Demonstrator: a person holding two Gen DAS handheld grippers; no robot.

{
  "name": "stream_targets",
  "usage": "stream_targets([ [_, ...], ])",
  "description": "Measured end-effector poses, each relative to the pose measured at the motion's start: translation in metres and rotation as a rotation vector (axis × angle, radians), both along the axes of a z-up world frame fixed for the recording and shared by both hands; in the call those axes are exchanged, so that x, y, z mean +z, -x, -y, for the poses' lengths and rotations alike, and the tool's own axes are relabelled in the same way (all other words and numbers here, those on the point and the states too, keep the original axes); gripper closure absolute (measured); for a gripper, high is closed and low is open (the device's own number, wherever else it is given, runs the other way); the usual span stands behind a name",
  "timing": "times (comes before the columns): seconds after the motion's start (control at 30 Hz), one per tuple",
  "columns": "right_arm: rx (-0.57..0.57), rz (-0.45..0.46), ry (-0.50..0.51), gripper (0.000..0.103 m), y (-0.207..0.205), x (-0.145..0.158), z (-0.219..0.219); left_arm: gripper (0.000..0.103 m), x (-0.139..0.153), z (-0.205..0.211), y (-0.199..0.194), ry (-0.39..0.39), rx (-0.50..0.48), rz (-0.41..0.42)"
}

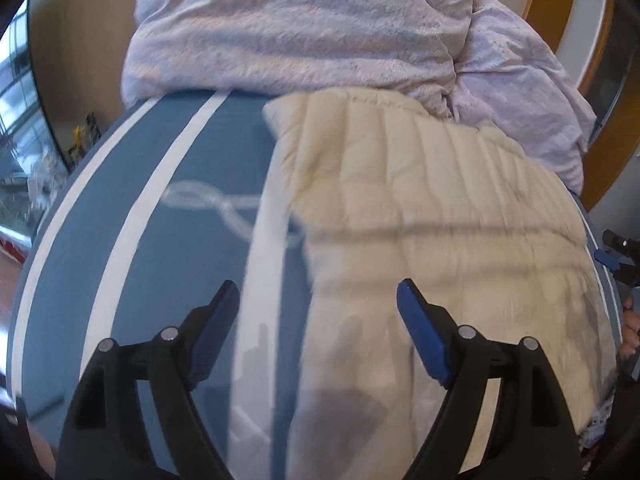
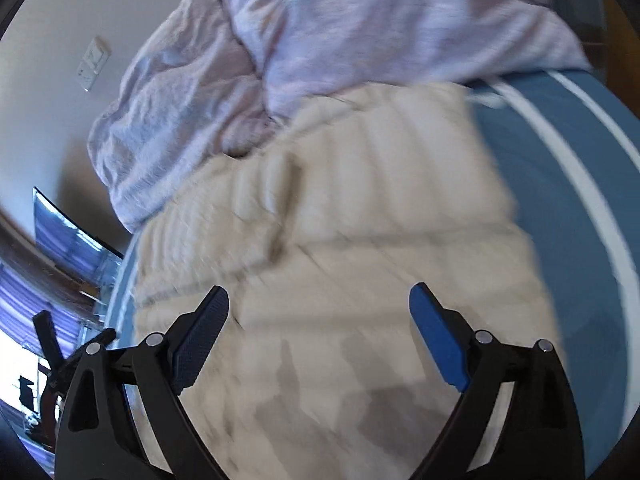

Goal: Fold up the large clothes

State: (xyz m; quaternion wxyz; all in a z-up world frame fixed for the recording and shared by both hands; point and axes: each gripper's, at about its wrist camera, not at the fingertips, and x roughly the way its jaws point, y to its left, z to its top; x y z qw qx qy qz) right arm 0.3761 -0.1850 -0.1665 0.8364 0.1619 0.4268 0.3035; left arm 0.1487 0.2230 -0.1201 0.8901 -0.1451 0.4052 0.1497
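Note:
A cream quilted puffer garment (image 1: 432,216) lies flat on the blue bed cover with white stripes (image 1: 132,216). My left gripper (image 1: 318,294) hovers open above the garment's left edge, with nothing between its blue pads. In the right wrist view the same cream garment (image 2: 340,208) fills the middle, and my right gripper (image 2: 318,300) hangs open over it, touching nothing. The blue striped cover (image 2: 568,184) shows to the right of the garment. The right gripper's tool (image 1: 618,258) and part of a hand (image 1: 632,328) appear at the far right edge of the left wrist view.
A crumpled pale lilac duvet (image 1: 304,28) is heaped at the far end of the bed, touching the garment's top edge; it appears as the duvet (image 2: 280,48) in the right wrist view too. A wall switch plate (image 2: 93,64) and a window (image 2: 68,236) are on the left.

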Motion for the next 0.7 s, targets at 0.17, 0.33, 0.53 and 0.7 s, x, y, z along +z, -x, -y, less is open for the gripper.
stream_targets([
  [0.17, -0.037, -0.037, 0.068, 0.01, 0.035, -0.025, 0.056, 0.022, -0.017, -0.002, 0.051, 0.065, -0.003, -0.01],
  [0.33, -0.083, -0.046, 0.067, 0.01, 0.066, -0.041, 0.1, 0.022, -0.034, 0.005, 0.083, 0.135, -0.009, -0.004],
  [0.53, -0.098, -0.074, 0.042, 0.017, 0.087, -0.059, 0.132, 0.029, -0.046, 0.019, 0.104, 0.183, -0.033, 0.01],
  [0.7, -0.08, -0.106, 0.004, 0.025, 0.097, -0.072, 0.141, 0.033, -0.047, 0.027, 0.116, 0.197, -0.032, 0.028],
])
